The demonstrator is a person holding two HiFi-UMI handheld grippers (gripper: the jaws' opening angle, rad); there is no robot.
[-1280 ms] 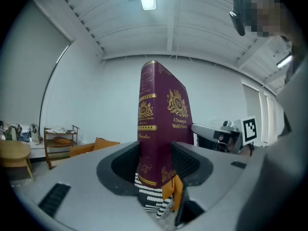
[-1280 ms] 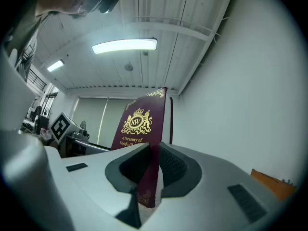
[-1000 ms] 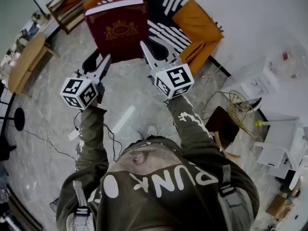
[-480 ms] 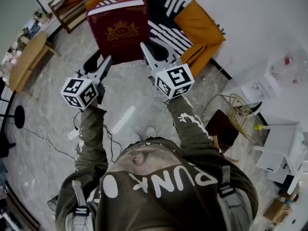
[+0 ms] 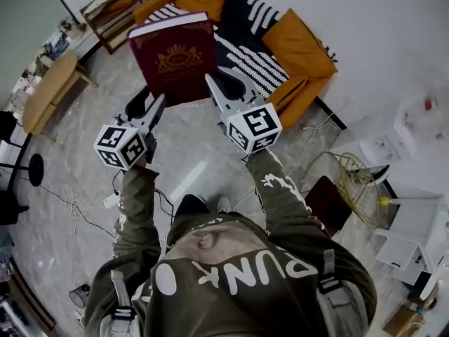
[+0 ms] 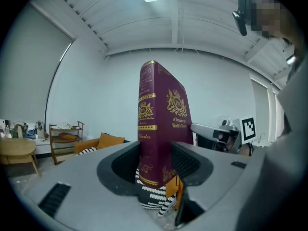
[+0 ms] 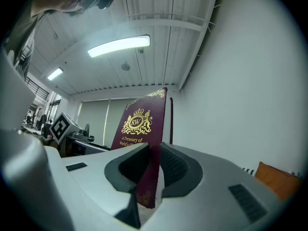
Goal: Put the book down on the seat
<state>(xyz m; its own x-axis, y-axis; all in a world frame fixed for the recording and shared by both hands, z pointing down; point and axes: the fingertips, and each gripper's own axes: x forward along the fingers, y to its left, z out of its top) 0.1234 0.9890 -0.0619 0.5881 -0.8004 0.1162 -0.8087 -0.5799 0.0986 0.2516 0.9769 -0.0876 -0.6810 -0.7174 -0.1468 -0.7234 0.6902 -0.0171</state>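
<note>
Task item: dark red hardback book (image 5: 172, 58) with a gold crest on the cover, carried in the air between two hand-held grippers and not resting on the seat.
Book position: at 12 o'clock from the person in the head view, and it covers part of the seat's left front there.
Book attitude: cover faces the head camera, white page edge along its far side; in both gripper views it rises upright from the jaws.
Left gripper (image 5: 157, 105): jaws pinch the book's lower corner at the spine, which faces this gripper's camera, with one jaw on each cover.
Right gripper (image 5: 211, 84): jaws pressed onto the opposite lower corner, with a dark red cover board between them.
Seat: orange armchair (image 5: 300, 46) at 12 to 1 o'clock, against the white wall.
Seat covering: black-and-white striped throw (image 5: 247, 53) draped over the cushion. A patch of it and of orange fabric shows below the book in the left gripper view.
Floor (image 5: 193, 153): pale, marbled, with a loose cable (image 5: 70, 203) at 9 o'clock.
Surroundings, left: round wooden table (image 5: 48, 91) at 10 o'clock; open wooden shelf unit (image 5: 112, 11) at 11 o'clock.
Surroundings, right: wire basket (image 5: 358, 182) at 3 o'clock, well apart from the armchair.
</note>
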